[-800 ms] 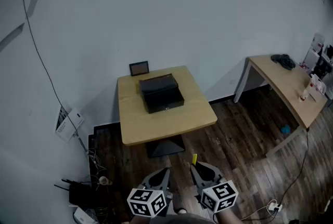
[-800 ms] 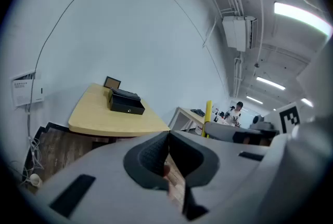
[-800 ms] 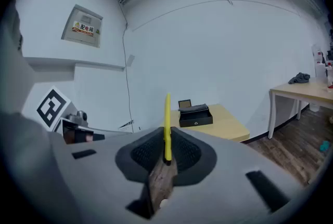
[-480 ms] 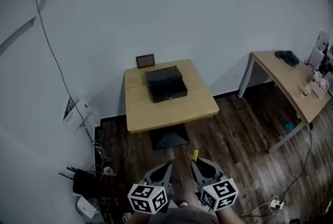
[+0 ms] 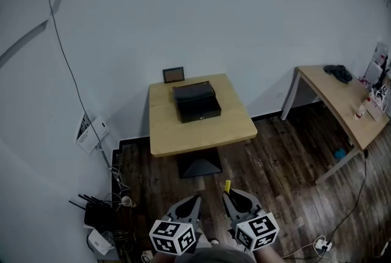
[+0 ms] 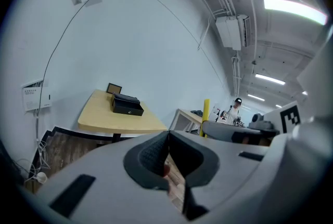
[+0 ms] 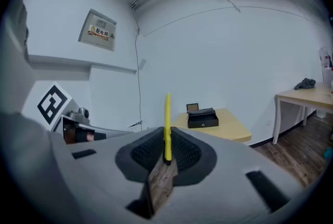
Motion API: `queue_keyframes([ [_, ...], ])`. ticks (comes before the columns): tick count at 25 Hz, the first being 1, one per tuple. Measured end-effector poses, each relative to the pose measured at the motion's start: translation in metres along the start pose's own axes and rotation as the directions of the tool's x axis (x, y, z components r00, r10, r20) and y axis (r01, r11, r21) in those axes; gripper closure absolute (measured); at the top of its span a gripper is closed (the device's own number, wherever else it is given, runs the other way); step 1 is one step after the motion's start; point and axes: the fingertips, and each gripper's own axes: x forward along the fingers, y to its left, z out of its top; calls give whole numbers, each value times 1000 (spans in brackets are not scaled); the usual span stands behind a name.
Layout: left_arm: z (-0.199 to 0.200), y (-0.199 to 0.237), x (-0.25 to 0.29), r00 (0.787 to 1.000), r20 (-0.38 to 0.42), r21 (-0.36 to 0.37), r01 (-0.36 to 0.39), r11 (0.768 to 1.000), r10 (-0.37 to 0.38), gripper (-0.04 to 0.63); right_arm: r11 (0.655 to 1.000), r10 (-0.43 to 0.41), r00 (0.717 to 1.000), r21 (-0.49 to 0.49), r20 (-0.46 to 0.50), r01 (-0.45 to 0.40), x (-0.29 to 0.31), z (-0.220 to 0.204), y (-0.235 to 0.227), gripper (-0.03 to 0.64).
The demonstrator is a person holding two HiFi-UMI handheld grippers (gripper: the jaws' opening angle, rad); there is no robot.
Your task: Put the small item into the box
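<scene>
A black box (image 5: 197, 102) lies closed on a light wooden table (image 5: 232, 127) some way ahead of me; it also shows far off in the left gripper view (image 6: 127, 105) and the right gripper view (image 7: 203, 118). Both grippers hang low at the head view's bottom edge, well short of the table. My right gripper (image 5: 230, 194) is shut on a thin yellow stick-like item (image 7: 167, 124), which stands up between the pads (image 7: 179, 153). My left gripper (image 5: 194, 199) is shut with nothing in it; its pads (image 6: 151, 153) meet.
A small framed picture (image 5: 173, 74) stands behind the box at the table's far edge. A second wooden table (image 5: 342, 100) with small things on it is at the right. Cables and a router (image 5: 101, 219) lie on the dark wood floor at the left wall.
The table and box have shrunk a little and shifted rightward in the head view. Both grippers keep their place at the bottom edge, the yellow item still held.
</scene>
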Motion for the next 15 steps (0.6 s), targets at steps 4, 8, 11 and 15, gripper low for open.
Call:
queue_keyframes([
  [4,-1,13,7,1000,-17,-28,-19,999,19,592,1000,18,1000,26,-21,-18,12,9,-2,583],
  [8,3,31,22,999,-12,-51,-31,998,31,593,999,11,1000,39,-18,-10,33,3,-15,583],
  [11,11,45,41,1000,-8,-61,-30,998,30,593,998,5,1000,62,-10,-4,50,7,-28,583],
  [15,26,64,73,1000,-3,-77,-25,997,25,592,1000,-13,1000,27,-22,14,77,17,-55,583],
])
